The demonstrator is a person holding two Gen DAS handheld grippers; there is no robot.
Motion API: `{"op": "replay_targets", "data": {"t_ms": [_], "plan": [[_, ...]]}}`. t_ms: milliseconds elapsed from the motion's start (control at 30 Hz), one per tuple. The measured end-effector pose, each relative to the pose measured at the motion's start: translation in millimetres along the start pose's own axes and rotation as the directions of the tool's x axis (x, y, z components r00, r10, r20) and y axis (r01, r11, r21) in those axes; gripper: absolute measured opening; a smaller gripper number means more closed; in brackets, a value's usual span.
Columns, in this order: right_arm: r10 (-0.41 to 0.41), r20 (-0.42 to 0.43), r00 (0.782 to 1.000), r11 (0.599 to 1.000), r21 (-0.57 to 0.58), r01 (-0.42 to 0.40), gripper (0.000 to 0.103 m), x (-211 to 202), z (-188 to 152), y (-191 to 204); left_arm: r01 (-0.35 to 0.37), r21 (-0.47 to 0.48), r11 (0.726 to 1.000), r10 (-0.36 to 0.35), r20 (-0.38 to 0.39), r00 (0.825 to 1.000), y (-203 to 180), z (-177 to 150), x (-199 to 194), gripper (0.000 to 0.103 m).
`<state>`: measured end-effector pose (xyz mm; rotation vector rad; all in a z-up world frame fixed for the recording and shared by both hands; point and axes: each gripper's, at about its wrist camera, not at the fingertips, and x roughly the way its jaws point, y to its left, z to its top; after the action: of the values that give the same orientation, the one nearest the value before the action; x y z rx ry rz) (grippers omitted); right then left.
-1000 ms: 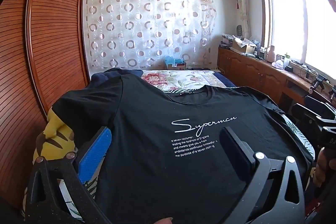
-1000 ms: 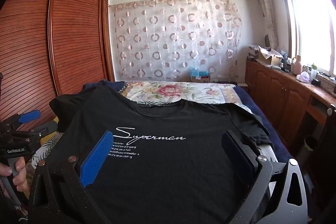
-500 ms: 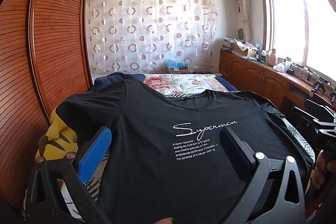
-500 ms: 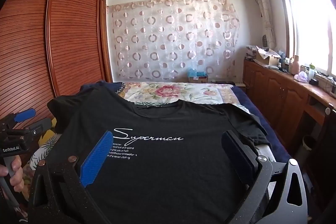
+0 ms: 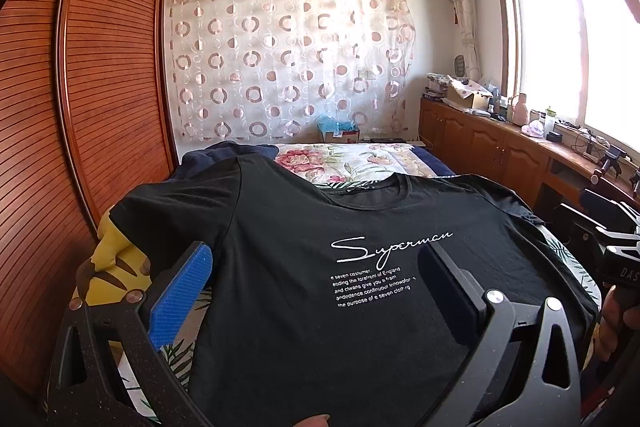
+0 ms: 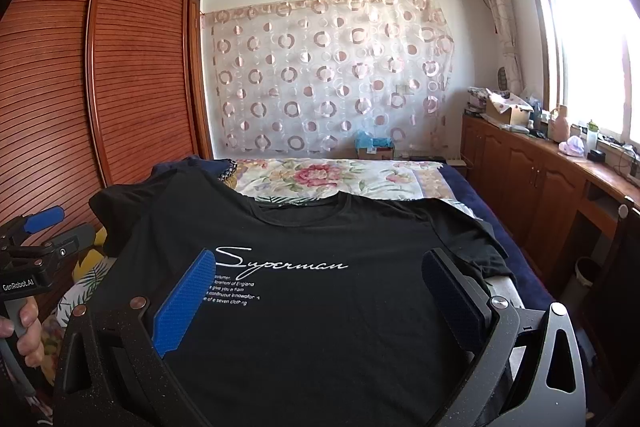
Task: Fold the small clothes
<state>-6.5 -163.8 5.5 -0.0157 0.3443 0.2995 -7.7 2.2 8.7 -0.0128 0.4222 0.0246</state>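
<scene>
A black T-shirt [image 5: 320, 287] printed "Superman" lies spread flat on the bed [image 5: 352, 163], collar toward the curtain [image 5: 288, 67]. The left gripper [image 5: 316, 291] and right gripper [image 6: 320, 291] both hover above its lower half, jaws spread wide, grasping nothing. A cardboard box [image 6: 504, 107] on the cabinet holds clutter.

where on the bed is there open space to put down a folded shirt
The floral sheet past the black t-shirt's collar lies bare, bordered by the curtain wall and the navy blanket edge. The near half is covered by the shirt; the left edge is crowded with yellow fabric and dark clothes.
</scene>
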Motion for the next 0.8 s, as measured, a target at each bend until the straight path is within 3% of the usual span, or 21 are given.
{"op": "replay_targets", "data": {"t_ms": [800], "plan": [[-0.001, 0.002, 1.000, 1.000, 0.002, 0.001, 0.103, 2.4, 0.2, 0.3, -0.003, 0.005, 1.000, 0.003, 0.006, 1.000, 4.4, 4.2, -2.7, 0.103]]}}
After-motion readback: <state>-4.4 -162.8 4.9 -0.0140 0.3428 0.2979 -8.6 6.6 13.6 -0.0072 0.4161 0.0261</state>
